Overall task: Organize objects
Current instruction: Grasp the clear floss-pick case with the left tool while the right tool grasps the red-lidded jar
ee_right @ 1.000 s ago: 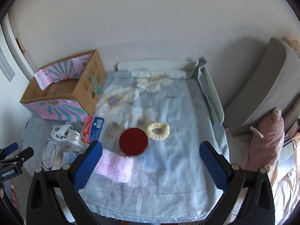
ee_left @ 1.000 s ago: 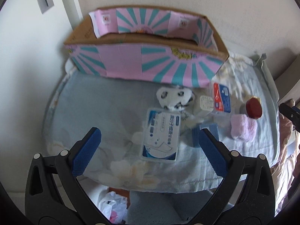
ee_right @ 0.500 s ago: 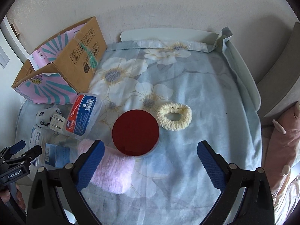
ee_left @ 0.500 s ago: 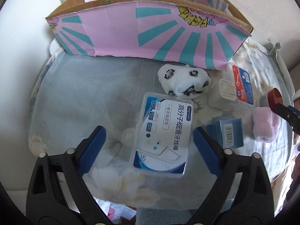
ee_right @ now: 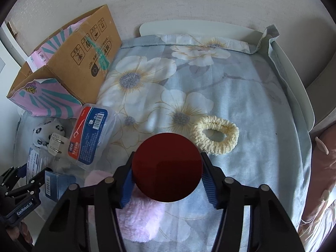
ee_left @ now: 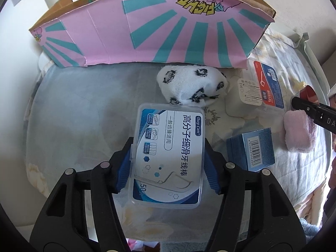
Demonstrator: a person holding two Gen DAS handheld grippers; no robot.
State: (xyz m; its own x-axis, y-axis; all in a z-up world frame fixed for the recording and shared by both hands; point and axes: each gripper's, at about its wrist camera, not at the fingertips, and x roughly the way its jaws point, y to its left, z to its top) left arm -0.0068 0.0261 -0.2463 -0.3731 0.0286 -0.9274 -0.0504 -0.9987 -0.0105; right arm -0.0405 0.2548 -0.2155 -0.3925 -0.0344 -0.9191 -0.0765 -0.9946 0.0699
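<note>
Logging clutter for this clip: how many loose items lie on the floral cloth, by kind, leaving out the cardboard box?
floss cases: 2, clear floss case, red-labelled floss case
soft cloths: 2, spotted cloth, pink cloth
red tin: 1
scrunchie: 1
plug: 1
blue carton: 1
Total: 8

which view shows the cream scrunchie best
The right wrist view: the cream scrunchie lies whole and unblocked on the floral sheet, just right of the dark red lid. The left wrist view does not show it.
</note>
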